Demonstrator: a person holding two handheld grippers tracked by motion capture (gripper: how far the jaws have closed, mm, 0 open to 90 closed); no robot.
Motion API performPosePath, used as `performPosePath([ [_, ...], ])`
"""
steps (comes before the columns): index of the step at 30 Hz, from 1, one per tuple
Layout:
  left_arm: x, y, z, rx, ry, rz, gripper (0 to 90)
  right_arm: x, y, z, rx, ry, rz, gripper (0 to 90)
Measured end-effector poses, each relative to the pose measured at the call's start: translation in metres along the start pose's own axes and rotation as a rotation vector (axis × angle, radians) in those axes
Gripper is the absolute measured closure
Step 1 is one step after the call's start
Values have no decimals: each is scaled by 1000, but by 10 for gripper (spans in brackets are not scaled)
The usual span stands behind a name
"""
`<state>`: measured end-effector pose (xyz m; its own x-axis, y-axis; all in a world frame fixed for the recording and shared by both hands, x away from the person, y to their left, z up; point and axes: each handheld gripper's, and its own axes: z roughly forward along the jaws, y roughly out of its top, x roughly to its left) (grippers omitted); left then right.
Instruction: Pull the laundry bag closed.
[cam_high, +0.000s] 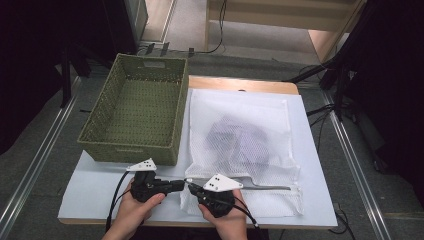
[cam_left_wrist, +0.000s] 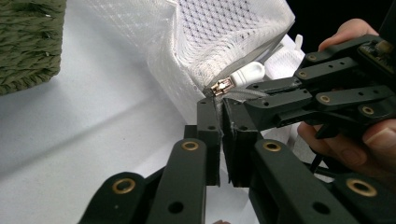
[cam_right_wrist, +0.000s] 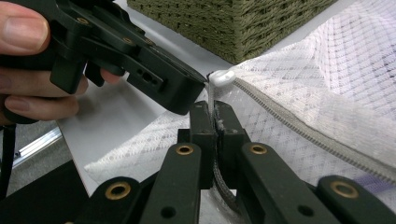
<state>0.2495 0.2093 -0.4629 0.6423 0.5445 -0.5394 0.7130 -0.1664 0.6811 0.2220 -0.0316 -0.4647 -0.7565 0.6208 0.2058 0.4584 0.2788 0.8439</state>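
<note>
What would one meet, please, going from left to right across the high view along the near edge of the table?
Left tongs → right tongs → grey zip of the white mesh laundry bag.

Table (cam_high: 310, 205): white top over a pale wood board, its wooden far edge showing.
Floor (cam_high: 197, 25): grey, carpet-like.
Metal rails (cam_high: 37, 165): set in the floor, left and right of the table.
Black drapes (cam_high: 35, 55): both sides, dark.
Light-wood furniture (cam_high: 280, 15): far right, possibly a bench or shelf.
Black cables (cam_high: 220, 30): trailing at the far side.
</note>
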Motion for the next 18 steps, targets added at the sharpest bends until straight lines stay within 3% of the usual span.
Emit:
performPosePath([
  [4, 1, 0, 0, 7, -12, -13, 864, 0, 0, 0, -4, -3, 0, 896],
  [7, 5, -1, 4, 43, -31, -50, 699, 0, 0, -2, -18, -10, -5, 896],
  [9, 5, -2, 6, 44, -27, -47, 692, 1, 1, -3, -26, -8, -9, 896],
  [11, 4, -2, 6, 35, -30, -40, 728, 1, 0, -3, -23, -8, -10, 896],
  [14, 2, -2, 5, 14, -30, -15, 871, 0, 0, -2, -16, -7, -8, 896],
  [18, -3, -1, 3, 1, 17, 39, 890, 0, 0, -1, -14, 1, -4, 868],
])
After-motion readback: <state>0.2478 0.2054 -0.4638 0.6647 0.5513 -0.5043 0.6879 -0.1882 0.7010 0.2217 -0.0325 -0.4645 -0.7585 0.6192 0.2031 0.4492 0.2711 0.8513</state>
